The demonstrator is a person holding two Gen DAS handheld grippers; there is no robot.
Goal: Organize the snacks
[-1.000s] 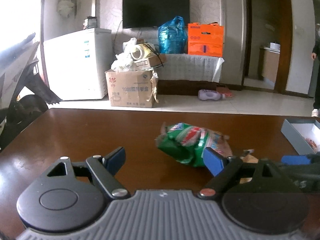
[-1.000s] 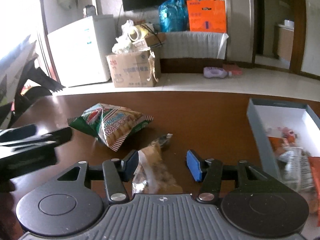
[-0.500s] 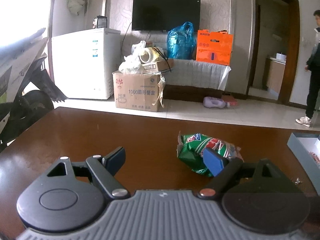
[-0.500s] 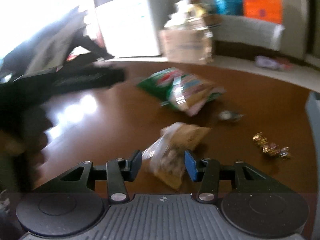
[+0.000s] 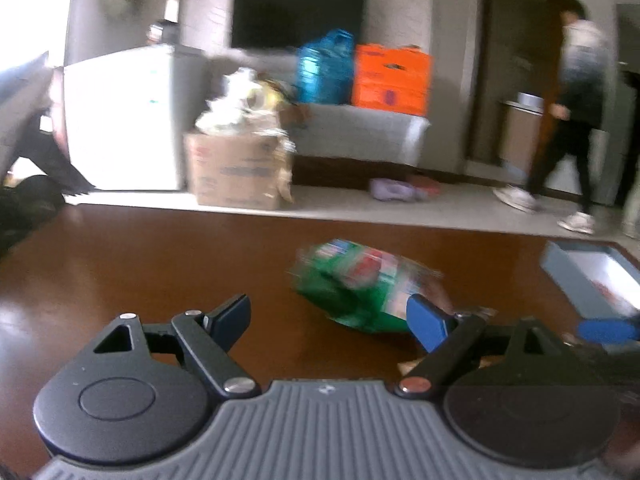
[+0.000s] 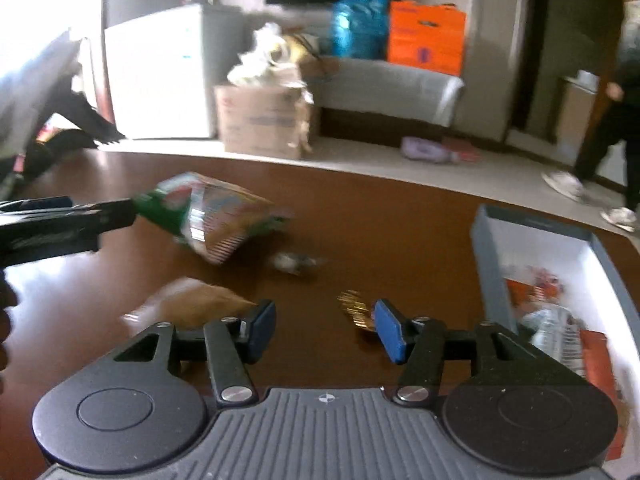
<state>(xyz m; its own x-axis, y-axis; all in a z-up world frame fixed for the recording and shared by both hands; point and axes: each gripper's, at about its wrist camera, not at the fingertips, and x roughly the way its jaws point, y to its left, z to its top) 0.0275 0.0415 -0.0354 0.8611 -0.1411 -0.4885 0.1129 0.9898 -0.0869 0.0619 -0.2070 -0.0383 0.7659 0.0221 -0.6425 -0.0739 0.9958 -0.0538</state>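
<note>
Right wrist view: green cracker bag (image 6: 212, 216) ahead-left of the right gripper (image 6: 324, 332), light, crinkly, best pinched at a sealed edge. Tan packet (image 6: 192, 304) just left of its opening, empty jaws. Left gripper (image 5: 328, 320) wide, empty, angled down toward the bag.

A cardboard box (image 5: 240, 172), television (image 5: 298, 14), and orange crate (image 5: 391, 78) stand behind.
</note>
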